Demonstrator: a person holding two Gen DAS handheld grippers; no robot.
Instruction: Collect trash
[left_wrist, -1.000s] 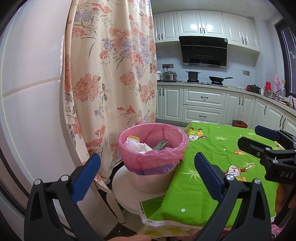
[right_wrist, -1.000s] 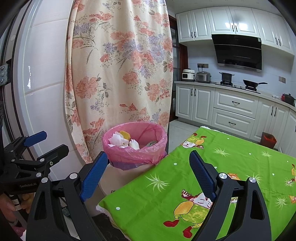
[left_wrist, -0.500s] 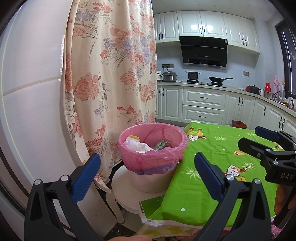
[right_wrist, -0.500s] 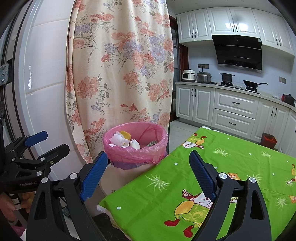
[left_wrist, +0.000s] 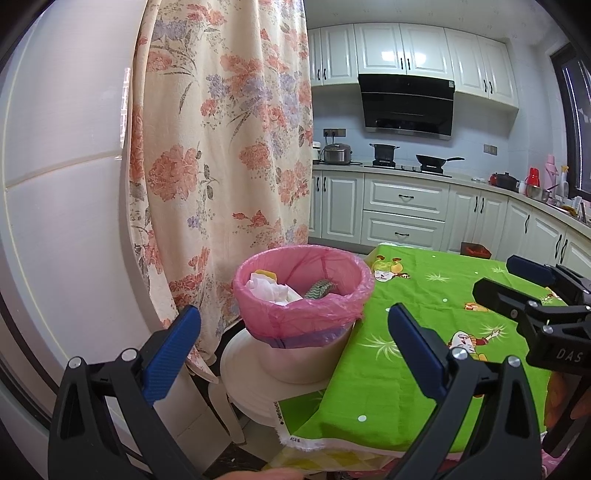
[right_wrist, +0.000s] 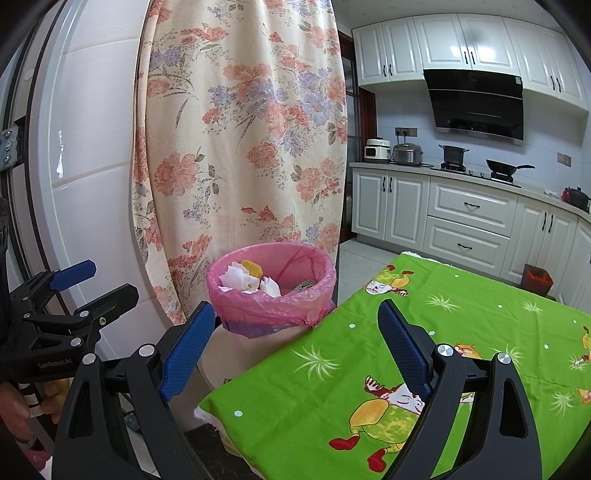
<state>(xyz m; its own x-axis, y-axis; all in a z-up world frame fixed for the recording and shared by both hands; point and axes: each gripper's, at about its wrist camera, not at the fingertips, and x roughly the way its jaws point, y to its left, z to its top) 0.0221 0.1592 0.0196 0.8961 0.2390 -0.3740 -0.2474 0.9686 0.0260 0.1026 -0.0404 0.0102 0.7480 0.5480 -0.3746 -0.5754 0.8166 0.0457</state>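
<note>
A trash bin with a pink liner (left_wrist: 306, 317) (right_wrist: 273, 306) stands on a white stool (left_wrist: 243, 373) beside the table. Inside lie crumpled white tissues (left_wrist: 271, 291) (right_wrist: 236, 277), a yellow piece (right_wrist: 252, 266) and a green patterned wrapper (left_wrist: 319, 288). My left gripper (left_wrist: 295, 350) is open and empty, held in front of the bin. My right gripper (right_wrist: 295, 343) is open and empty, held over the table's near corner. Each gripper shows in the other's view, the right one (left_wrist: 535, 295) and the left one (right_wrist: 74, 291).
The table carries a green cartoon tablecloth (left_wrist: 436, 332) (right_wrist: 424, 354). A floral curtain (left_wrist: 221, 166) (right_wrist: 240, 147) hangs behind the bin against a white wall. Kitchen cabinets, a stove (left_wrist: 406, 164) and a small red bin (right_wrist: 537, 280) lie farther back.
</note>
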